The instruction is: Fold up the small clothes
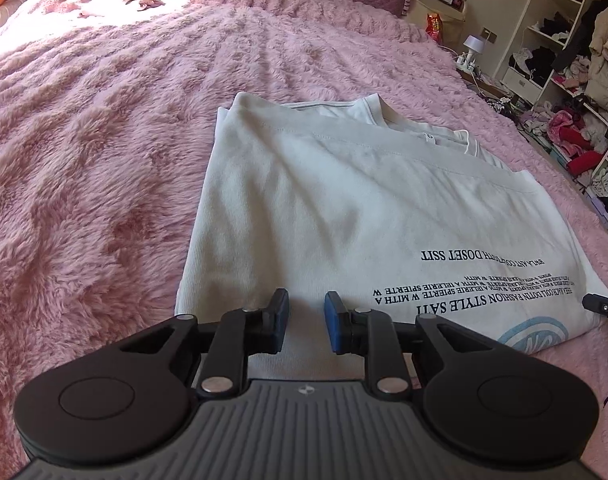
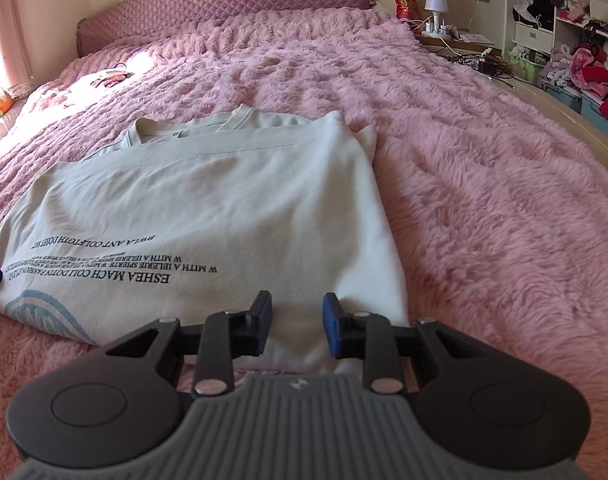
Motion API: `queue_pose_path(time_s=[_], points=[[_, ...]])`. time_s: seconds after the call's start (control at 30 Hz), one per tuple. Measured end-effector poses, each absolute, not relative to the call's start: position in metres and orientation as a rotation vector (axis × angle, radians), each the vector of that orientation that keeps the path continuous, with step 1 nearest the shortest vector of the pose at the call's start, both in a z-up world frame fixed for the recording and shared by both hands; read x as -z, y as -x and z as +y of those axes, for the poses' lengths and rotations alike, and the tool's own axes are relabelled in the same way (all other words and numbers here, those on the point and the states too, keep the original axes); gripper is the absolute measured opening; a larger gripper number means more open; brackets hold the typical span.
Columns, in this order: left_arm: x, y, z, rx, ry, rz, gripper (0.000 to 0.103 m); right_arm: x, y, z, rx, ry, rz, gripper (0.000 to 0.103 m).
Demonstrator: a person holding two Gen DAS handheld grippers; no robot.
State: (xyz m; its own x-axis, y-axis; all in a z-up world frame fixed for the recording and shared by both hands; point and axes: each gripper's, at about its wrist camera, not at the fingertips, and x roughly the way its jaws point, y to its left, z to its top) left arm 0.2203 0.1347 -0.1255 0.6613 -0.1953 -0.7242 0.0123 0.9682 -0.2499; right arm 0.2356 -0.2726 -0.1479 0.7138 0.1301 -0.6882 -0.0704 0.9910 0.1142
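Tongs of both hands stand over the near edge of a folded white T-shirt [image 1: 324,200] lying on a bed covered by a fluffy pink blanket [image 1: 83,160]. Left tongs [image 1: 306,322]: blue pads parted by a narrow gap, white cloth visible in the gap, yet whether the pads press on a fold or merely hover above it cannot be told. Right tongs [image 2: 297,322]: likewise narrowly parted over the shirt's near right corner, grip equally uncertain. The shirt lies straight ahead of each tool, toward 12 o'clock, its collar [image 2: 183,130] at the far end and its printed black lettering [image 2: 115,272] and pale blue logo [image 2: 43,312] at the near end, upside down to the cameras. Its long axis appears to run from 6 to 12 o'clock, away from the person. The left tongs sit nearer the left edge and the right tongs nearer the right edge; each tip shows at the other's side, the right one at 3 o'clock in the left view. Both tools pitch downward toward the cloth, roughly parallel. The coming fold probably turns on carrying this near edge toward the collar.
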Motion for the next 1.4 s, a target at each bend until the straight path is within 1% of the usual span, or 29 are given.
queue_pose_path(time_s=[0.03, 0.17, 0.23, 0.33, 0.47, 0.53, 0.7, 0.8, 0.9, 1.0, 1.07, 1.13, 1.27, 1.4], points=[[0.123, -0.219, 0.134, 0.114, 0.238, 0.838, 0.028, 0.142, -0.233, -0.270, -0.109, -0.089, 0.757, 0.025], [0.107, -0.210, 0.136, 0.130, 0.299, 0.790, 0.031, 0.118, -0.222, -0.246, -0.176, -0.051, 0.682, 0.025], [0.101, -0.206, 0.132, 0.163, 0.320, 0.764, 0.037, 0.109, -0.219, -0.229, -0.238, -0.034, 0.652, 0.025], [0.100, -0.203, 0.123, 0.198, 0.322, 0.754, 0.040, 0.105, -0.217, -0.204, -0.315, -0.027, 0.634, 0.025], [0.103, -0.205, 0.109, 0.252, 0.334, 0.731, 0.040, 0.108, -0.216, -0.168, -0.401, 0.012, 0.615, 0.025], [0.105, -0.208, 0.102, 0.275, 0.339, 0.724, 0.048, 0.111, -0.217, -0.154, -0.433, 0.009, 0.618, 0.025], [0.129, -0.221, 0.092, 0.237, 0.313, 0.816, 0.048, 0.129, -0.227, -0.133, -0.463, 0.045, 0.662, 0.027], [0.138, -0.217, 0.095, 0.243, 0.319, 0.807, 0.048, 0.144, -0.238, -0.137, -0.405, 0.048, 0.718, 0.027], [0.139, -0.214, 0.097, 0.255, 0.328, 0.793, 0.048, 0.137, -0.246, -0.147, -0.403, -0.012, 0.710, 0.027], [0.139, -0.212, 0.099, 0.263, 0.344, 0.784, 0.048, 0.119, -0.271, -0.146, -0.370, -0.010, 0.643, 0.027], [0.140, -0.211, 0.099, 0.266, 0.346, 0.776, 0.048, 0.111, -0.304, -0.136, -0.322, 0.028, 0.616, 0.028], [0.139, -0.210, 0.099, 0.271, 0.356, 0.769, 0.050, 0.110, -0.336, -0.124, -0.276, 0.064, 0.608, 0.028], [0.137, -0.209, 0.105, 0.283, 0.397, 0.763, 0.051, 0.115, -0.400, -0.105, -0.187, 0.106, 0.607, 0.028], [0.137, -0.208, 0.114, 0.291, 0.453, 0.754, 0.053, 0.124, -0.446, -0.086, -0.129, 0.149, 0.622, 0.030]])
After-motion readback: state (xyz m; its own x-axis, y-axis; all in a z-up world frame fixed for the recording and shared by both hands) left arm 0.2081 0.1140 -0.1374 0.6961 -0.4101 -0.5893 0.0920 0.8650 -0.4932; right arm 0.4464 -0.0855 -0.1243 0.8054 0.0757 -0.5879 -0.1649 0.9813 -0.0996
